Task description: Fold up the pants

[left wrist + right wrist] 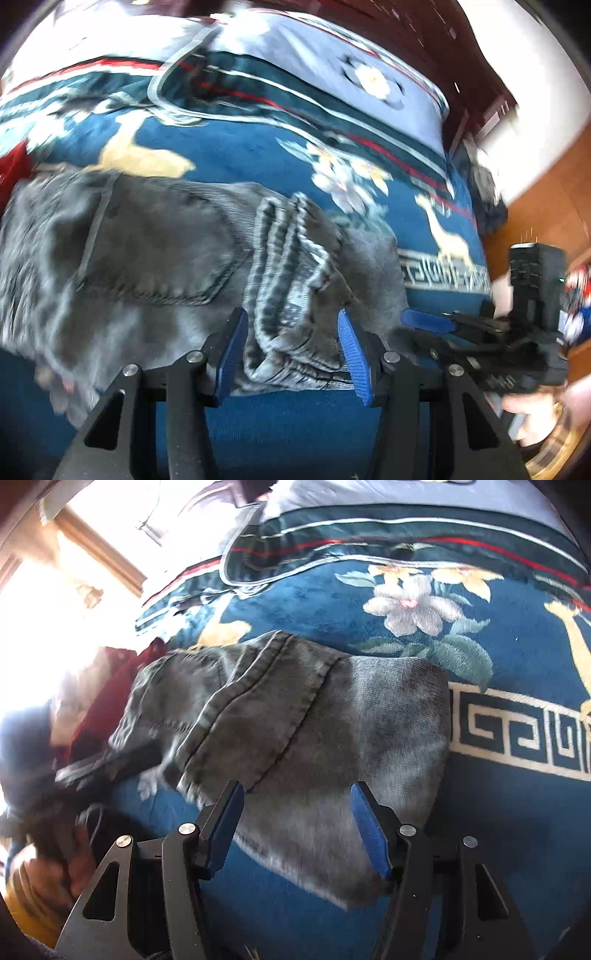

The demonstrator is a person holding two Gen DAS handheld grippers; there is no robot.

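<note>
A: Where are the pants (155,258) lying for you?

B: They're lying folded on the blue blanket (236,147), bunched hems sitting between the spread fingers of your left gripper (291,317), which is gripping nothing.

A: And the other side?

B: Your right gripper (297,794) is also gaping wide, hovering over the folded grey edge. Your hand (535,417) is wrapping its handle at the right. A wooden floor (543,206) is showing beyond the bed.
</note>
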